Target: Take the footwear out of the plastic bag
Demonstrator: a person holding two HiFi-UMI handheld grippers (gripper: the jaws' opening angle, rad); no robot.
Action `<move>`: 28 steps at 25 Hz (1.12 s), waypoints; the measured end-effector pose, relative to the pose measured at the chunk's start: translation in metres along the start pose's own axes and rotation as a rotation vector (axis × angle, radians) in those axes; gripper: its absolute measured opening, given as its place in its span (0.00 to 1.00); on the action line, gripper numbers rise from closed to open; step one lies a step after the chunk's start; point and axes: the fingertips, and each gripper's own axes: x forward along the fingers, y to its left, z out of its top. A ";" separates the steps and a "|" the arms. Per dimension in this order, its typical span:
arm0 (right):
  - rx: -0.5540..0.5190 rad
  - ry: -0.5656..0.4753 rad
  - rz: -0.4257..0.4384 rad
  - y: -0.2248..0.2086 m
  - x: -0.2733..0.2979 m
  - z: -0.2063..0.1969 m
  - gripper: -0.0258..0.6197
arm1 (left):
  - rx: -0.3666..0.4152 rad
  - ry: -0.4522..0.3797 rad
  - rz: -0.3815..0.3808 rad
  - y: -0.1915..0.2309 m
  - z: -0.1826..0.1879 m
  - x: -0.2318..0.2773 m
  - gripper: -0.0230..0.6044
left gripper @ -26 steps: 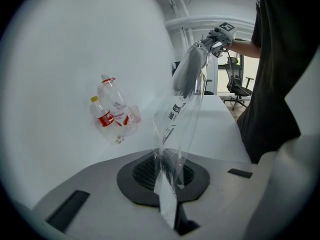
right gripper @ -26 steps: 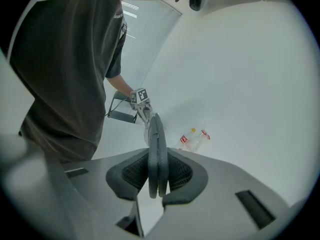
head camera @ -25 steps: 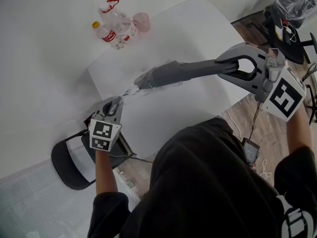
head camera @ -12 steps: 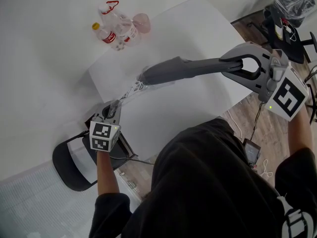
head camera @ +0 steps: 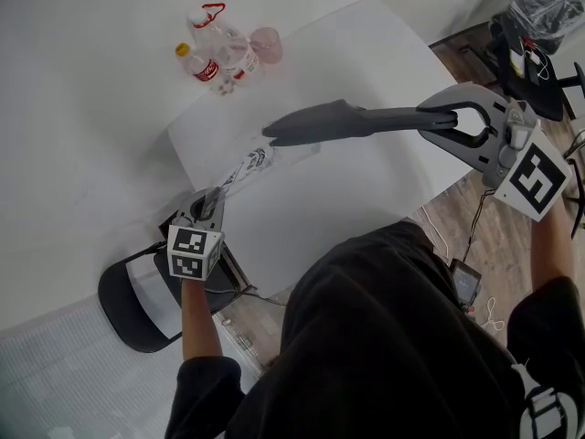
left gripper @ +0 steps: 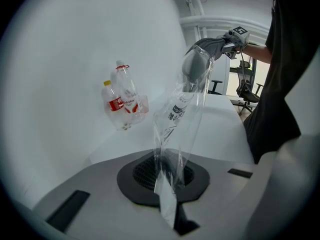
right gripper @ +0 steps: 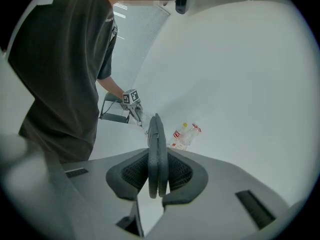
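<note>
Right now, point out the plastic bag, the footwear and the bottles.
plastic bag [head camera: 247, 165]: head view, on its printed middle stretch.
footwear [head camera: 347, 119]: head view, midway along the grey sole.
bottles [head camera: 226, 53]: head view, on the clear bottle's body.

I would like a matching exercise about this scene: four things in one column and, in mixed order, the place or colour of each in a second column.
Things:
1. plastic bag
2. footwear
3. bottles
4. chair

Descriptions:
A. grey, gripped in the jaws of the right gripper
B. red labels
C. black, beside the table
D. clear, pinched in the jaws of the left gripper

Pairs: 1-D, 2-A, 3-B, 4-C.
</note>
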 end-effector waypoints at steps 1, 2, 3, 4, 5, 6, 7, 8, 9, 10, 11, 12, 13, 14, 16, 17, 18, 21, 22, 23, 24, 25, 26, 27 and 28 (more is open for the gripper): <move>0.004 0.000 -0.003 -0.001 0.000 0.000 0.16 | -0.002 0.000 0.000 0.000 0.000 0.000 0.08; 0.007 0.000 -0.006 -0.001 -0.001 0.000 0.16 | -0.004 0.000 0.001 0.001 0.000 0.000 0.08; 0.009 0.001 -0.009 -0.002 -0.002 0.000 0.16 | -0.007 -0.001 0.002 0.001 0.000 0.000 0.08; 0.011 0.002 -0.013 -0.002 -0.003 -0.001 0.16 | -0.010 -0.001 0.003 0.002 0.000 0.000 0.08; 0.014 0.002 -0.018 -0.003 -0.004 -0.001 0.16 | -0.014 -0.002 0.003 0.002 -0.001 0.000 0.08; 0.018 0.002 -0.024 -0.004 -0.005 -0.002 0.16 | -0.017 -0.004 0.002 0.002 -0.001 0.000 0.08; 0.022 0.003 -0.030 -0.005 -0.006 -0.003 0.16 | -0.019 -0.009 0.002 0.003 -0.001 0.001 0.08; 0.028 0.002 -0.037 -0.006 -0.007 -0.004 0.16 | -0.023 -0.013 0.002 0.003 0.000 0.001 0.08; 0.034 -0.001 -0.046 -0.007 -0.007 -0.005 0.16 | -0.031 -0.014 0.003 0.003 0.001 0.000 0.08; 0.041 -0.006 -0.055 -0.009 -0.008 -0.006 0.16 | -0.042 -0.015 0.005 0.004 0.002 0.000 0.08; 0.049 -0.012 -0.065 -0.011 -0.008 -0.006 0.16 | -0.053 -0.016 0.008 0.004 0.002 -0.001 0.08; 0.061 -0.019 -0.076 -0.012 -0.009 -0.007 0.16 | -0.062 -0.017 0.011 0.004 0.003 -0.001 0.08; 0.073 -0.024 -0.086 -0.013 -0.010 -0.008 0.16 | -0.071 -0.019 0.013 0.004 0.003 -0.002 0.08; 0.084 -0.024 -0.093 -0.013 -0.011 -0.010 0.16 | -0.081 -0.023 0.015 0.004 0.003 -0.002 0.08; 0.103 -0.026 -0.107 -0.012 -0.012 -0.013 0.16 | -0.109 -0.037 0.018 0.004 0.005 -0.003 0.08; 0.112 -0.033 -0.115 -0.012 -0.012 -0.014 0.16 | -0.122 -0.044 0.020 0.005 0.006 -0.004 0.08; 0.121 -0.039 -0.123 -0.012 -0.012 -0.014 0.16 | -0.134 -0.051 0.023 0.006 0.008 -0.005 0.08; 0.149 -0.057 -0.149 -0.017 -0.013 -0.016 0.16 | -0.158 -0.069 0.038 0.010 0.013 -0.008 0.08; 0.156 -0.068 -0.161 -0.019 -0.014 -0.015 0.16 | -0.166 -0.075 0.045 0.011 0.015 -0.010 0.08; 0.163 -0.078 -0.173 -0.020 -0.015 -0.014 0.16 | -0.175 -0.082 0.054 0.012 0.017 -0.012 0.08; 0.169 -0.084 -0.184 -0.020 -0.016 -0.014 0.16 | -0.186 -0.092 0.065 0.013 0.020 -0.014 0.08; 0.173 -0.086 -0.193 -0.020 -0.018 -0.014 0.16 | -0.199 -0.102 0.077 0.014 0.023 -0.016 0.08; 0.175 -0.090 -0.202 -0.020 -0.018 -0.014 0.16 | -0.214 -0.115 0.090 0.015 0.027 -0.019 0.08; 0.176 -0.098 -0.211 -0.020 -0.019 -0.013 0.16 | -0.229 -0.128 0.104 0.016 0.031 -0.022 0.08; 0.179 -0.110 -0.222 -0.021 -0.019 -0.011 0.16 | -0.245 -0.143 0.117 0.017 0.037 -0.026 0.08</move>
